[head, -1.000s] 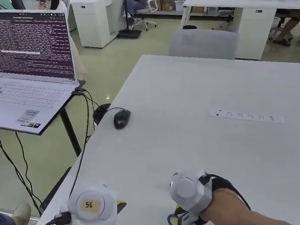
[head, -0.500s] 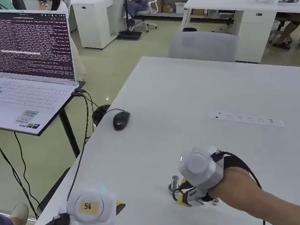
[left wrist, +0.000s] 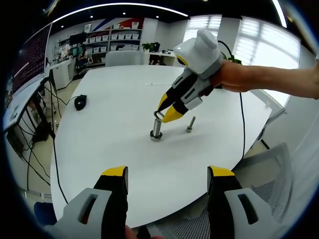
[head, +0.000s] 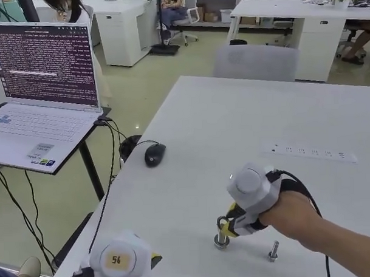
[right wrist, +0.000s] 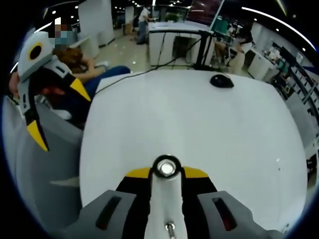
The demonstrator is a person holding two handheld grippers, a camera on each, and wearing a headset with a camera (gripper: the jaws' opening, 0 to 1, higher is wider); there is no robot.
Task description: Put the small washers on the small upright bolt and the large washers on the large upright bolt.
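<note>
Over the large bolt the right gripper is seen tilted down, carried in a hand. Its yellow-tipped jaws are drawn almost together, and a washer is pinched at their tips. The washer is held level right at the top of the bolt. Whether it is already round the thread cannot be told. In the right gripper view the washer is seen end-on as a bright ring between the closed tips.

The large bolt is stood upright on its head on the white table, toward the near edge. The small bolt is stood upright near it, the two apart.

At the near edge the left gripper is held low and pointed at the bolts, well apart from them. Its jaws are spread wide with nothing gripped.

A mouse is noted by the table's left edge, with its cable run off the side. A power strip is laid farther back. A laptop is open on a stand beside the table, and a chair is set at the far end.
</note>
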